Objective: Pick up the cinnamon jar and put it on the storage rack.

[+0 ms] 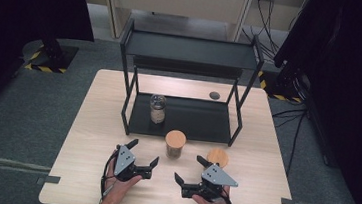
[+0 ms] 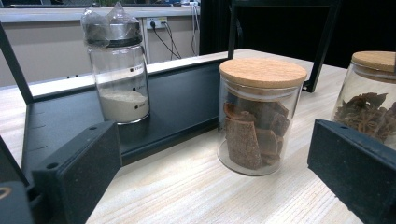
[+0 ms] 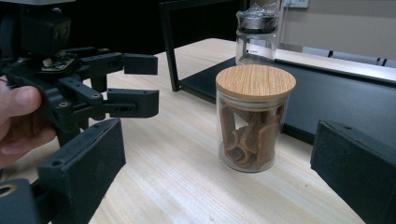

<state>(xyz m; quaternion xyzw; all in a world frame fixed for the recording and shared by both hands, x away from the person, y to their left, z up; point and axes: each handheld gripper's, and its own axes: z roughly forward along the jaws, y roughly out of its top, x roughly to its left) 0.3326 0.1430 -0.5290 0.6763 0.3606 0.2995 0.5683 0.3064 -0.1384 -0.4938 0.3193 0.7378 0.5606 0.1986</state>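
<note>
On the table [image 1: 80, 137], just in front of the black rack [image 1: 182, 117] whose lower shelf carries a foil-capped jar [image 1: 157, 109] of white powder, a bark jar [image 1: 175, 143] stands between the left gripper [image 1: 142, 154] and right gripper [image 1: 190, 169], both jaws wide apart and empty, with a star-anise jar [image 1: 218, 158] just beside the right one.
</note>
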